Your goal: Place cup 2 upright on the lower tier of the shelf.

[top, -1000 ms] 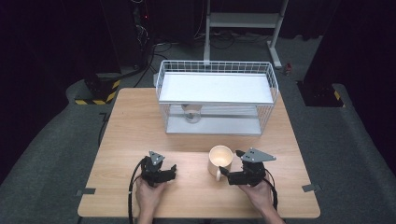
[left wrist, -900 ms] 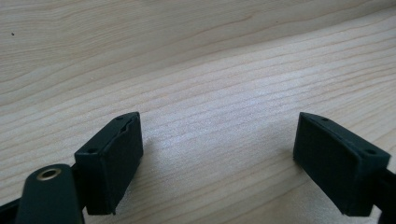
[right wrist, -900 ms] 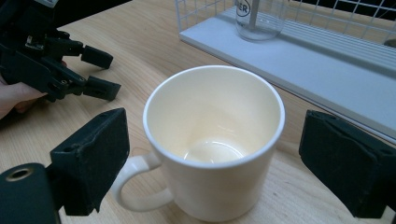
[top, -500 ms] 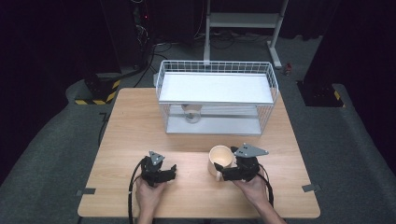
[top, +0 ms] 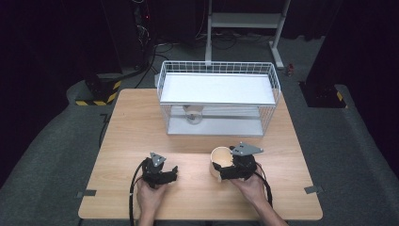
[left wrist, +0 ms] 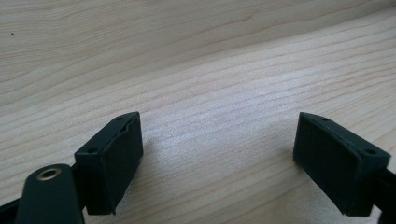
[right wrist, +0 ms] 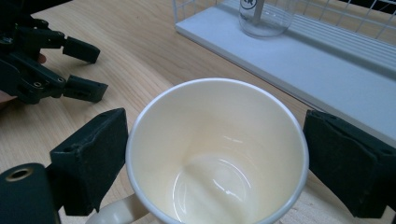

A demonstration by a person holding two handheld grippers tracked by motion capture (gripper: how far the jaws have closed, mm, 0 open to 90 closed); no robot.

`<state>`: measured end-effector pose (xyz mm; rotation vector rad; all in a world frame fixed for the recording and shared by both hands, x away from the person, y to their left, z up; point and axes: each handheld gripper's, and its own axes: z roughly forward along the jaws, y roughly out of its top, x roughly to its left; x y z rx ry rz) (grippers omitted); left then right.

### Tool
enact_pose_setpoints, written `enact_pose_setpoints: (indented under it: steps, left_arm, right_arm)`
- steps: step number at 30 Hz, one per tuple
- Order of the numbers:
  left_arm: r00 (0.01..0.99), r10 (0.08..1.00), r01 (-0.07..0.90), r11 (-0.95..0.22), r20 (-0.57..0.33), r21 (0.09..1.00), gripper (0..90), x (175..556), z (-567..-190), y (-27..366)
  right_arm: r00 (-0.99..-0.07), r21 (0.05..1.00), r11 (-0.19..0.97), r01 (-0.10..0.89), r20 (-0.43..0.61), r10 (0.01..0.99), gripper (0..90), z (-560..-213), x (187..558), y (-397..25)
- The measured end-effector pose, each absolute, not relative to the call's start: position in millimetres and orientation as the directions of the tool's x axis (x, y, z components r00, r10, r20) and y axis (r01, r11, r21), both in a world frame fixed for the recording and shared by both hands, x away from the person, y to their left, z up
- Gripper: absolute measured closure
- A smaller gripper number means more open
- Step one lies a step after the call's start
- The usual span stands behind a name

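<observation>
A cream mug (right wrist: 219, 154) stands upright and empty on the wooden table (top: 141, 122), its handle toward the right gripper's camera. My right gripper (right wrist: 215, 158) is open, one jaw on each side of the mug, very close to its rim. In the high view the mug (top: 219, 154) sits right of centre near the front, with the right gripper (top: 222, 163) reaching round it from the right. My left gripper (top: 173, 172) rests low on the table at front left, open. In its own view the left gripper (left wrist: 219, 158) has bare wood between its jaws.
A white wire basket rack (top: 216, 70) with a white shelf stands at the back of the table. A clear glass (top: 193, 113) sits under that shelf, also seen as the glass (right wrist: 264, 16) beyond the mug. The other hand's gripper (right wrist: 91, 69) lies at upper left.
My right gripper has slid left toward the mug until its jaws stand on both sides of it. The mug and the left gripper have stayed put.
</observation>
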<state>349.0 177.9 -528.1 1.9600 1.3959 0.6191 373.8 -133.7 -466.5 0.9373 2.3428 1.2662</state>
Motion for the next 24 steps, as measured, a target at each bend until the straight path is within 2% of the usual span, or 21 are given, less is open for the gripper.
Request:
enact_pose_setpoints:
  steps: [24]
  left_arm:
    - [0.322, 0.947, 0.639, -0.226, 0.01, 0.736, 17.1, 348.9, -528.2, 177.8]
  right_arm:
    - [-0.735, 0.817, 0.402, 0.415, 0.04, 0.677, 8.8, -474.8, 376.1, -132.0]
